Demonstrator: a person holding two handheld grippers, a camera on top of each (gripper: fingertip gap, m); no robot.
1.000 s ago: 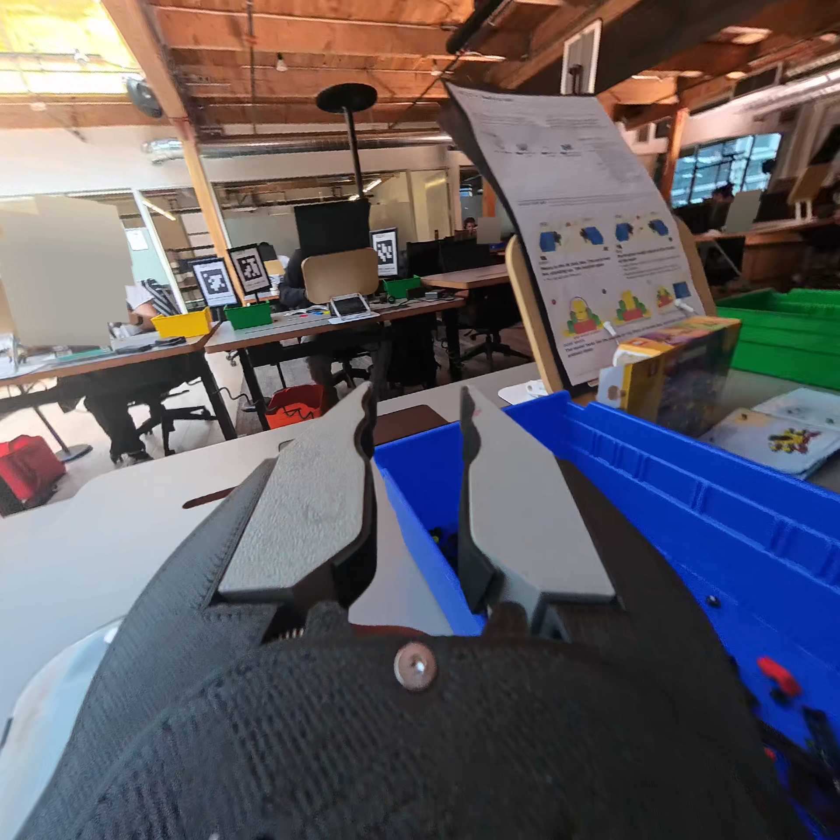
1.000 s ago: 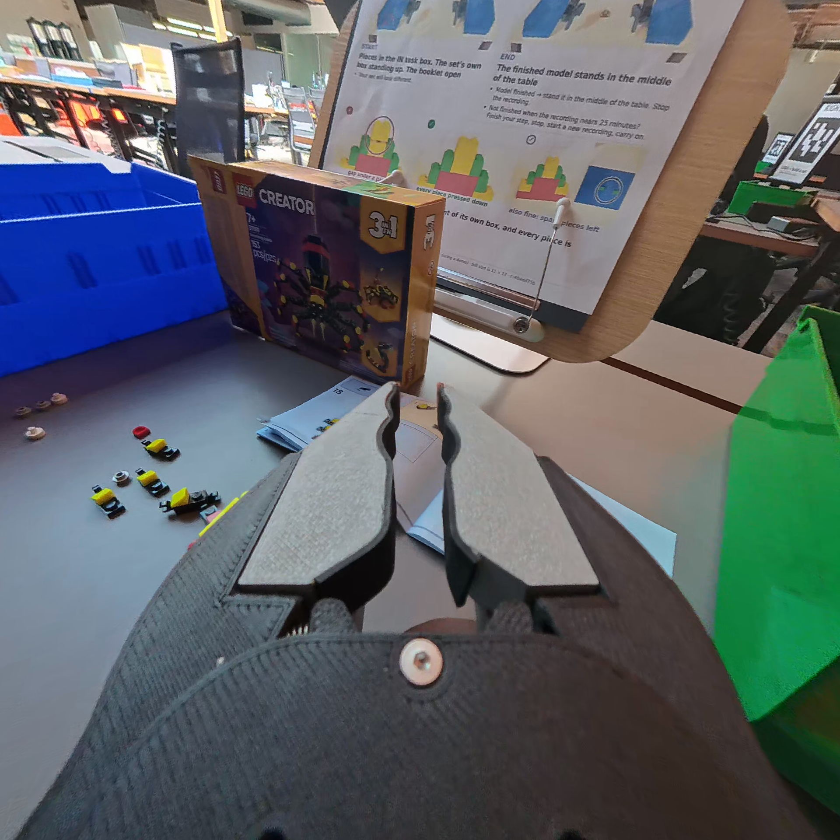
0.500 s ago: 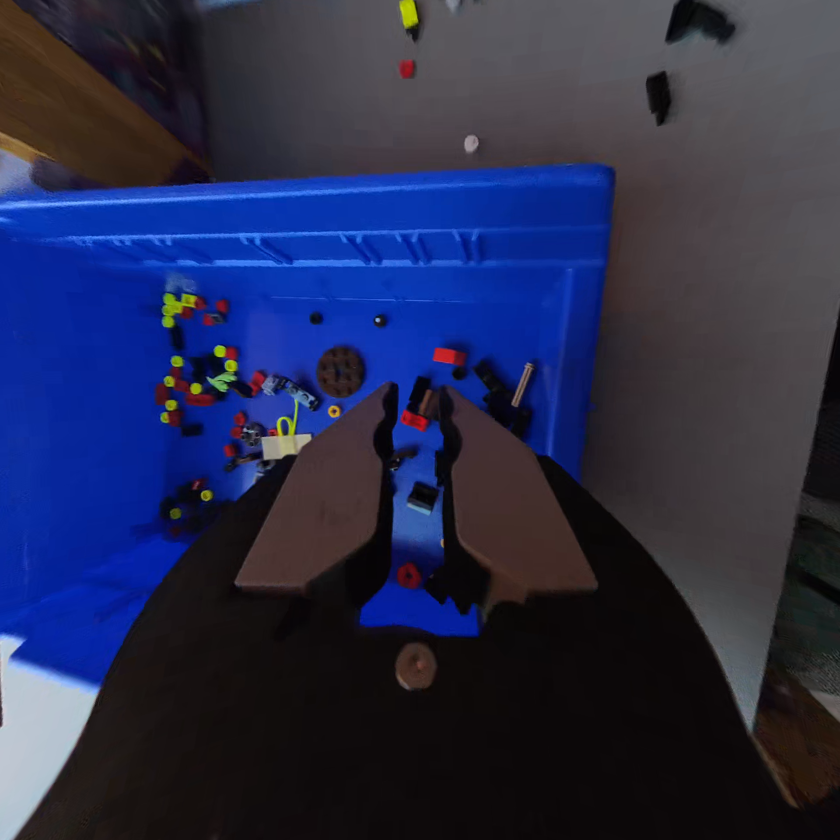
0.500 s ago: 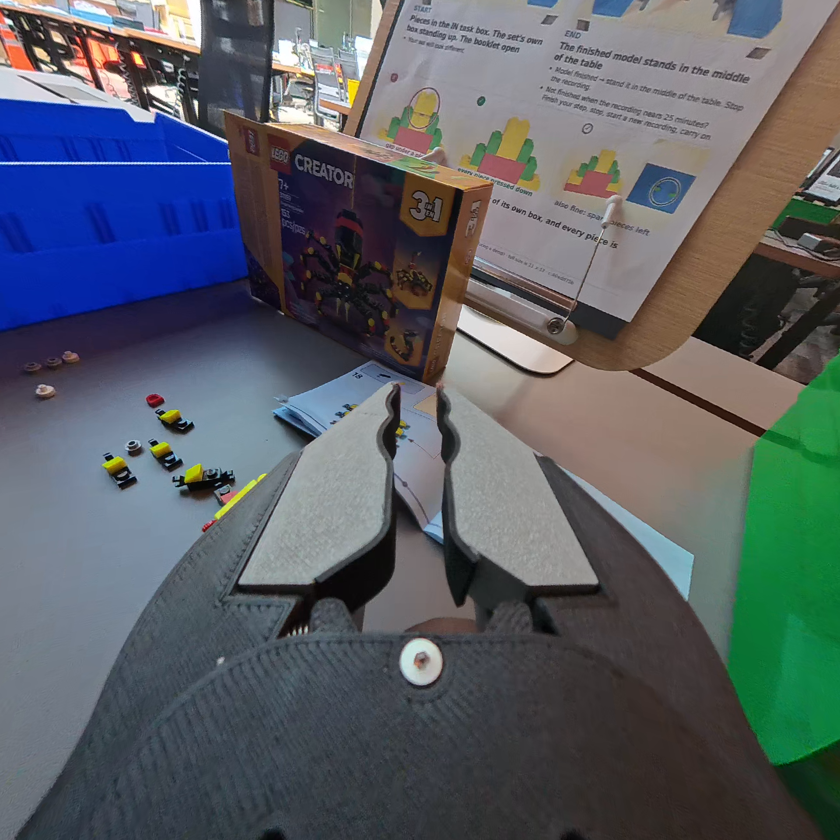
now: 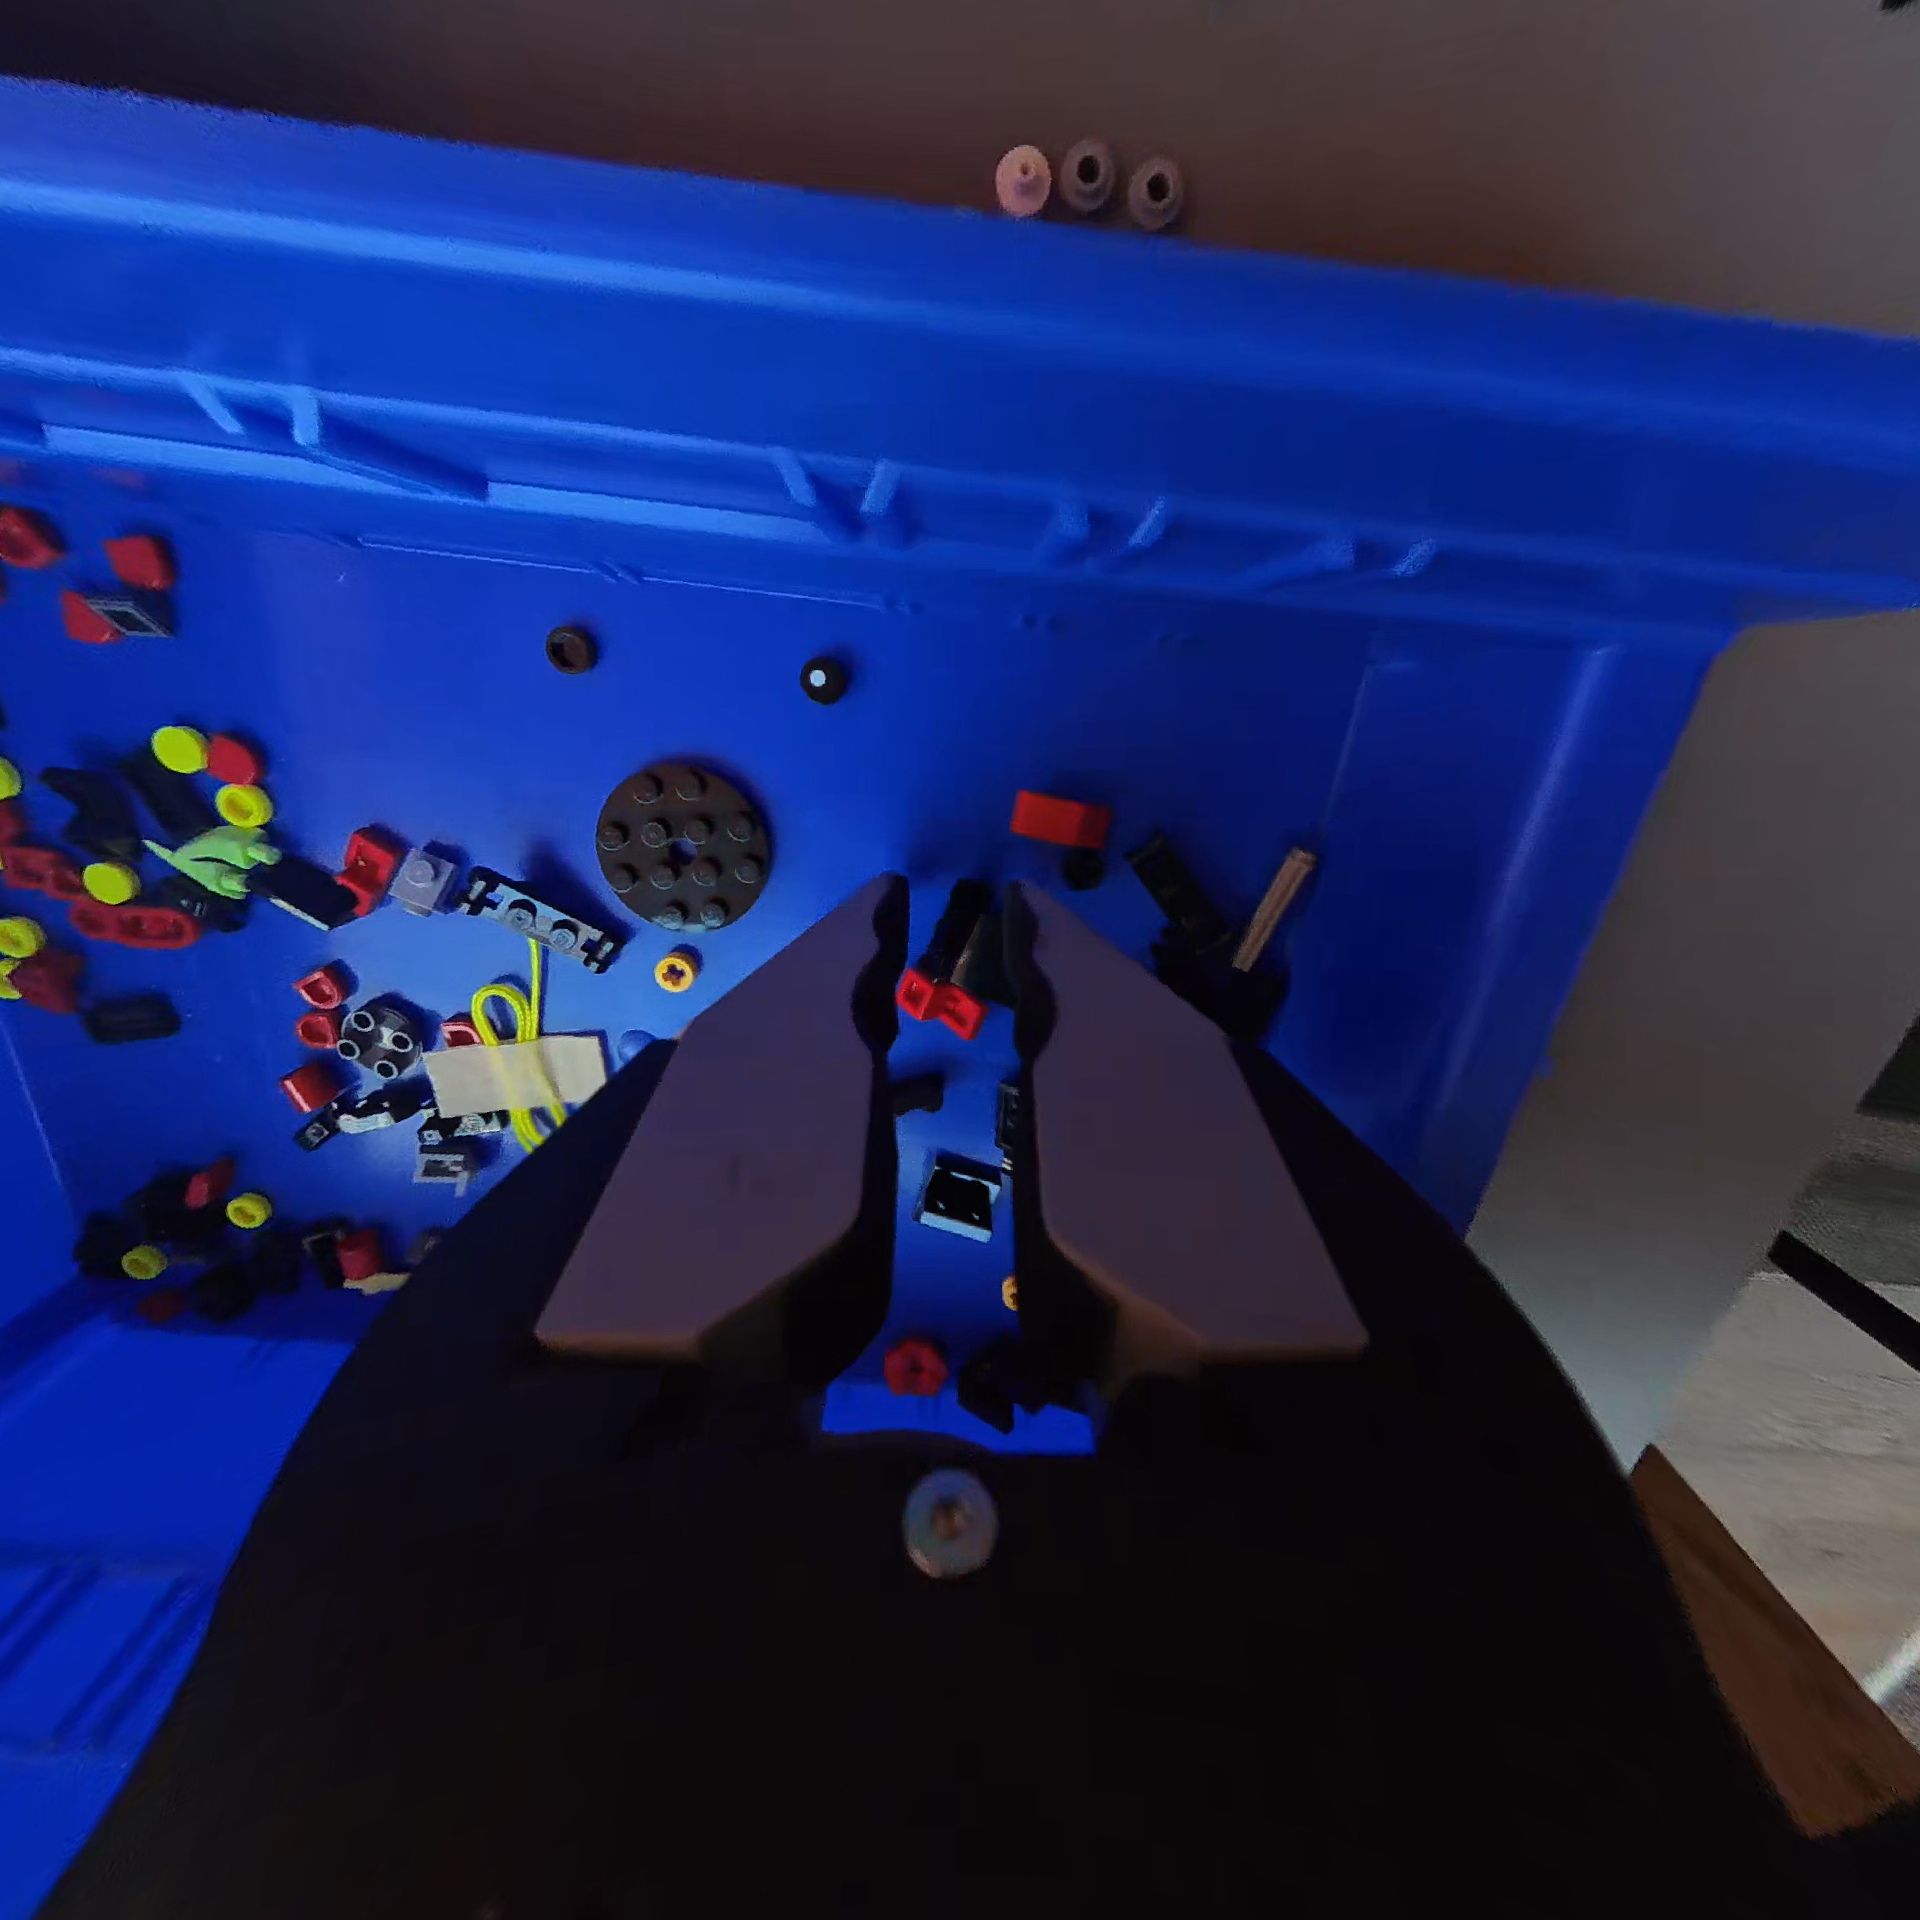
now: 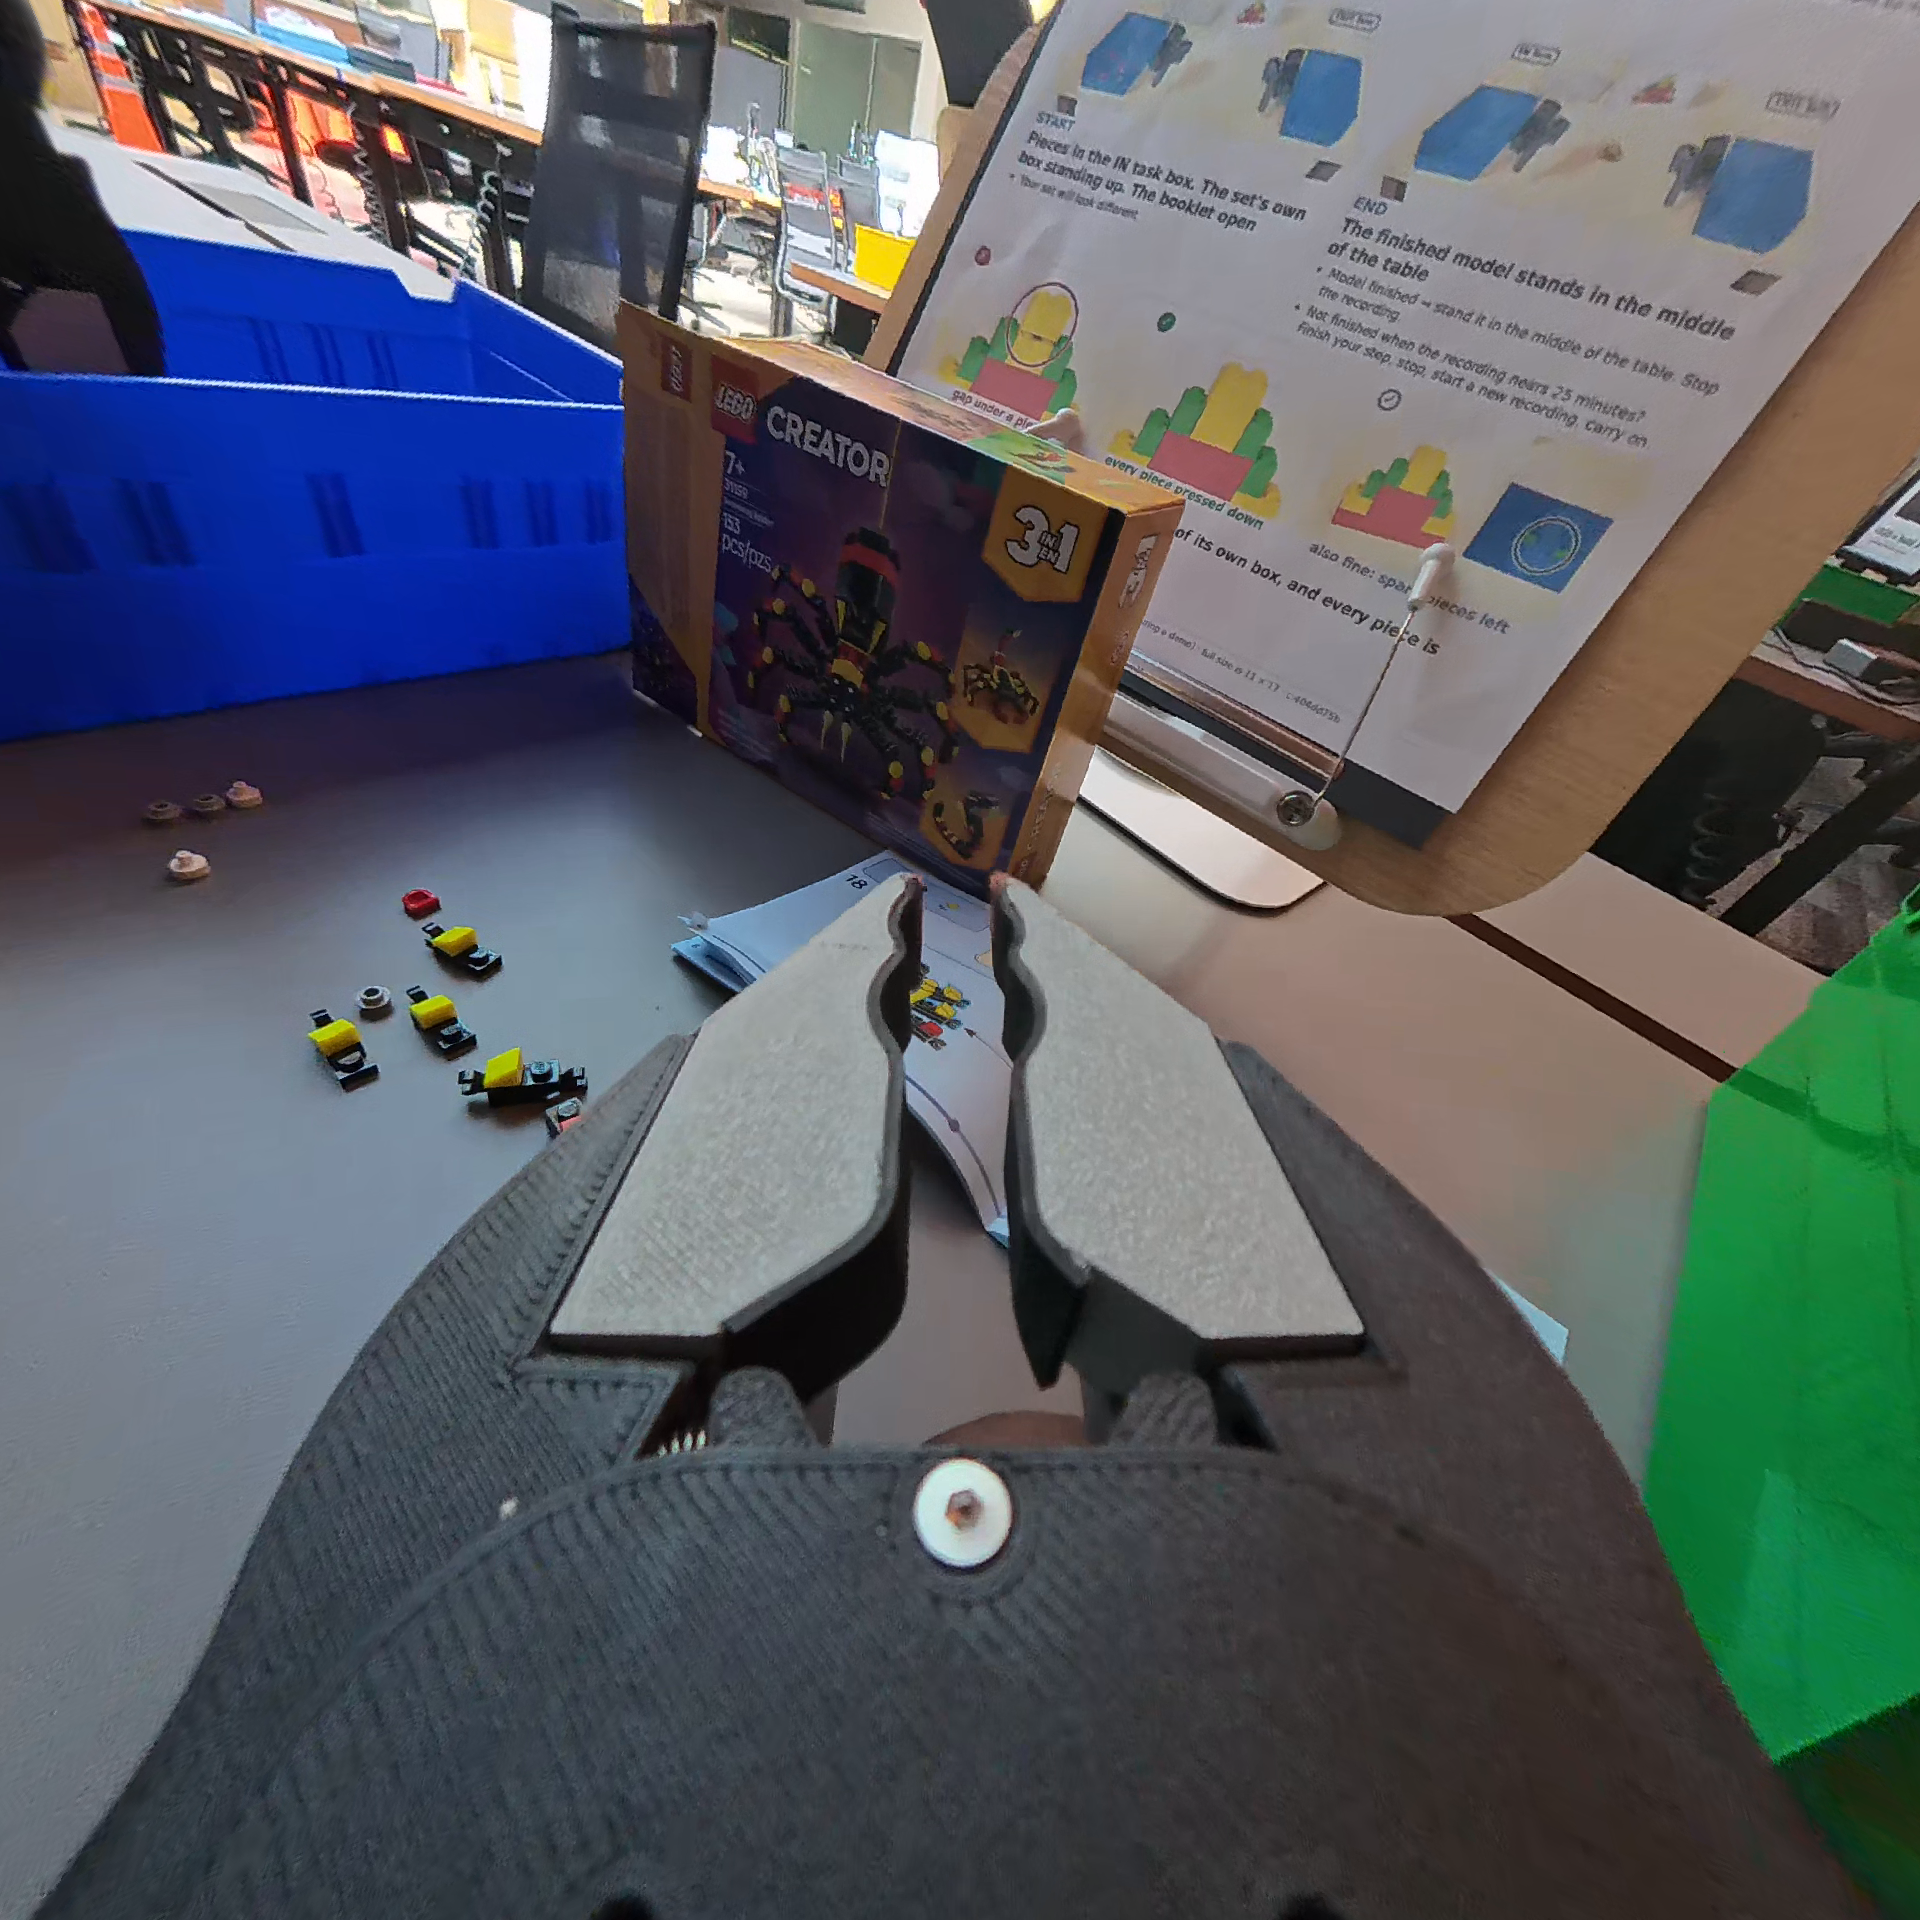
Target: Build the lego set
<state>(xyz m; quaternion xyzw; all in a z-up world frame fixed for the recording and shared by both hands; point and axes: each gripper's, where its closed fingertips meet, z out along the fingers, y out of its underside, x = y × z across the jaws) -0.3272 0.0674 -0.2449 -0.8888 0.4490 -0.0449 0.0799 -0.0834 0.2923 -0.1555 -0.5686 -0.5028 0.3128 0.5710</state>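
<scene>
My left gripper points down into the blue bin, open and empty, its tips over a red-and-black piece. Loose pieces lie on the bin floor: a dark round plate, a red brick, a yellow string on a card, red and yellow bits at left. My right gripper is slightly open and empty above the open instruction booklet. Small yellow-and-black assemblies lie on the table to its left.
The set's box stands behind the booklet, an instruction board behind it. The blue bin is at back left in the right wrist view, a green bin close at right. Tan round studs lie near the blue bin. The dark round plate sits 4 cm or so from the ends of my left fingers.
My left gripper tipped from looking across the room to pointing down into the blue bin and has dropped closer to the pieces. My right gripper drifted a little towards the set's box.
</scene>
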